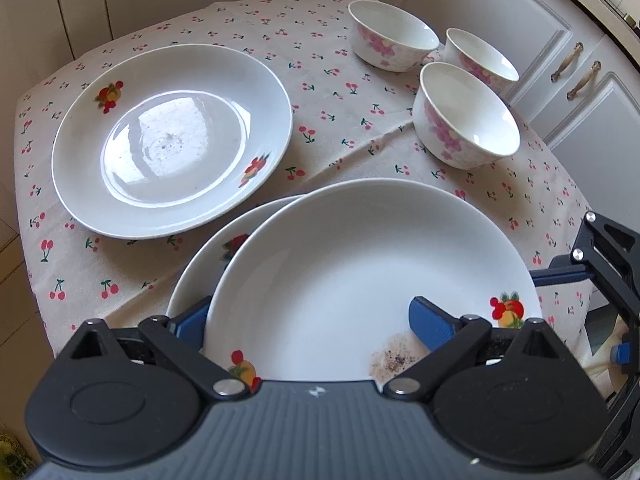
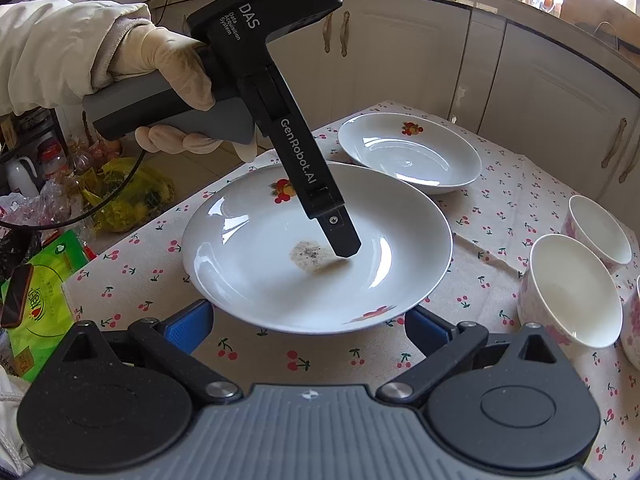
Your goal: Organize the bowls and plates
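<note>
Two white fruit-print plates are stacked near me; the top plate (image 1: pixel 352 264) (image 2: pixel 256 248) has a brown stain (image 2: pixel 310 256), and the lower plate (image 1: pixel 200 268) peeks out at its left. My left gripper (image 1: pixel 308 320) is open wide across the top plate's near rim. One blue finger (image 1: pixel 430 326) is inside the dish, the other outside under the rim. A gloved hand (image 2: pixel 168 64) holds it. My right gripper (image 2: pixel 308 326) is open at the stack's other rim, gripping nothing. A third plate (image 1: pixel 172 140) (image 2: pixel 408 152) lies apart. Three pink-flowered bowls (image 1: pixel 394 36) (image 1: pixel 480 54) (image 1: pixel 466 114) stand upright.
The cherry-print tablecloth (image 1: pixel 328 92) covers a small table with edges close on all sides. White cabinets (image 2: pixel 552 92) stand behind it. A yellow bag (image 2: pixel 128 196), a green packet (image 2: pixel 44 280) and a phone (image 2: pixel 18 296) lie off the table's left edge.
</note>
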`<state>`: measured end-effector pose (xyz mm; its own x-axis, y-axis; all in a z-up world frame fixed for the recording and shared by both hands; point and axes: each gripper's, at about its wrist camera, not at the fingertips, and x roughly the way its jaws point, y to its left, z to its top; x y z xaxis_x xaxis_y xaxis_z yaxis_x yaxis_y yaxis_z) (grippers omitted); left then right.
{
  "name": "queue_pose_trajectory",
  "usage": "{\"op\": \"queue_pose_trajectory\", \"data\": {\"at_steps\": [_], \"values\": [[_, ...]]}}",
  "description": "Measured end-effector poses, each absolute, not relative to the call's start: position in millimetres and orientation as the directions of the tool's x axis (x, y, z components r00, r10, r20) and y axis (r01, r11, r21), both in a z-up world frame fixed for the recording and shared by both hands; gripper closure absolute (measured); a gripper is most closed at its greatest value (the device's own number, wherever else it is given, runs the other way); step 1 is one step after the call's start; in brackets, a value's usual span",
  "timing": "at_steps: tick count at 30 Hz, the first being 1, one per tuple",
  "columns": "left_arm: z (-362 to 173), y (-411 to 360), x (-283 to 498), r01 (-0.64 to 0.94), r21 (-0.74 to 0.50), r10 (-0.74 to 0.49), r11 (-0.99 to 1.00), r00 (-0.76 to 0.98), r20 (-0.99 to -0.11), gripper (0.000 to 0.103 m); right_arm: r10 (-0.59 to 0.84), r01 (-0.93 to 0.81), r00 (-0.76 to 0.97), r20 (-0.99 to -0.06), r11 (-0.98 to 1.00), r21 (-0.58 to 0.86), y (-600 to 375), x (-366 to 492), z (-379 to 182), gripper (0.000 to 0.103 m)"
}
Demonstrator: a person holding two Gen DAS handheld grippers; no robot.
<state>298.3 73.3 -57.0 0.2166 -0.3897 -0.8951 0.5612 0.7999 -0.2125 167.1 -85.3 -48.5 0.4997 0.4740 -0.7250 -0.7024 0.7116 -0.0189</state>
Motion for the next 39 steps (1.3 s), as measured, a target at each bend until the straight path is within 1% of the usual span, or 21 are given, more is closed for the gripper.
{"op": "queue_pose_trajectory", "data": {"at_steps": [3, 7, 14, 20, 24, 30, 35, 39], "values": [[-57, 74, 300, 0.547, -0.221, -0.392, 0.807, 0.217, -0.894, 0.004, 0.474, -0.701, 0.506, -0.721, 0.713, -0.023, -86, 165, -47, 0.0], [-54, 72, 297, 0.548, -0.185, -0.366, 0.816, 0.242, -0.899, 0.004, 0.472, -0.703, 0.51, -0.719, 0.71, -0.032, -86, 162, -45, 0.0], [-48, 81, 294, 0.528, -0.199, -0.385, 0.826, 0.269, -0.883, 0.004, 0.475, -0.712, 0.511, -0.716, 0.701, -0.044, -85, 159, -45, 0.0], [-41, 88, 283, 0.537, -0.172, -0.387, 0.826, 0.318, -0.865, 0.003, 0.46, -0.715, 0.518, -0.721, 0.696, -0.07, -81, 154, -45, 0.0], [-32, 94, 273, 0.544, -0.212, -0.443, 0.812, 0.338, -0.831, 0.003, 0.457, -0.702, 0.528, -0.716, 0.71, -0.063, -86, 153, -43, 0.0], [-15, 98, 247, 0.56, -0.195, -0.479, 0.805, 0.421, -0.77, 0.003, 0.456, -0.655, 0.549, -0.701, 0.756, -0.021, -101, 157, -34, 0.0], [-6, 99, 218, 0.579, -0.144, -0.488, 0.803, 0.498, -0.717, 0.003, 0.456, -0.589, 0.574, -0.68, 0.807, 0.043, -121, 162, -28, 0.0], [-1, 101, 199, 0.591, -0.092, -0.48, 0.802, 0.544, -0.689, 0.003, 0.446, -0.562, 0.608, -0.656, 0.826, 0.04, -131, 162, -20, 0.0]]}}
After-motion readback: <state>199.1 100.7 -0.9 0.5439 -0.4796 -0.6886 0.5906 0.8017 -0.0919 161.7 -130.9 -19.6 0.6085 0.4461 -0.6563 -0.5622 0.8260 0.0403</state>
